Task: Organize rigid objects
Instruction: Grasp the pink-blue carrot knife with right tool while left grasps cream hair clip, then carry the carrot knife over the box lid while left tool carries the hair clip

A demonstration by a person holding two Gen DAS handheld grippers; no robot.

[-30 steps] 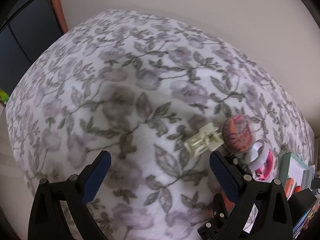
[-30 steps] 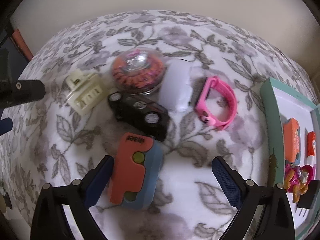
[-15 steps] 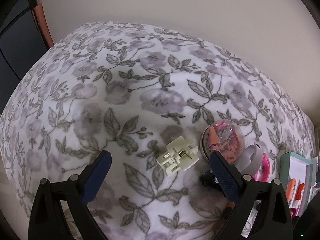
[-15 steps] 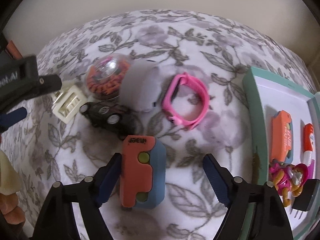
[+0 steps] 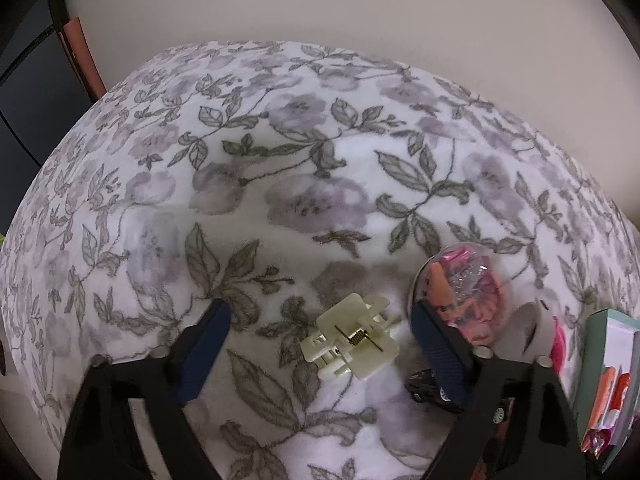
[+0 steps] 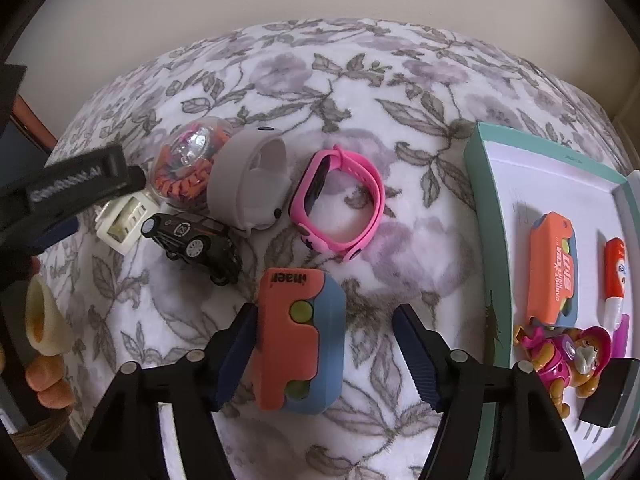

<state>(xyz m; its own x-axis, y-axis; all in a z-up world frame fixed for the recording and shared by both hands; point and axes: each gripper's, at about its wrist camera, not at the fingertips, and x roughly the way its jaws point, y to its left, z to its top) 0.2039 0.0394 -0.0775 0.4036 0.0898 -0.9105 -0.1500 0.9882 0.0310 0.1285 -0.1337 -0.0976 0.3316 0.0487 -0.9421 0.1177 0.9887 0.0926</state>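
My left gripper (image 5: 320, 316) hangs over a cream hair claw clip (image 5: 352, 344) on the floral blanket (image 5: 280, 184); its jaws are closing with the clip between them, pads clear of it. My right gripper (image 6: 324, 316) straddles an orange-and-blue toy block (image 6: 302, 340); its jaws are closing, the left pad close beside the block, the right pad still apart. Near them lie a clear ball of orange pieces (image 6: 188, 168), a black toy car (image 6: 192, 240), a grey watch band (image 6: 250, 184) and a pink watch (image 6: 338, 200).
A teal-rimmed box (image 6: 484, 216) at the right holds another orange block (image 6: 554, 268), a red-and-white tube (image 6: 614, 276) and a pink dog figure (image 6: 568, 360). A wall stands behind the blanket. A person's fingers (image 6: 48, 384) show at the left edge.
Both grippers' jaws have narrowed. The left gripper came down and over until the clip sat between its fingers. The right gripper shifted until the orange-and-blue block sat between its fingers.
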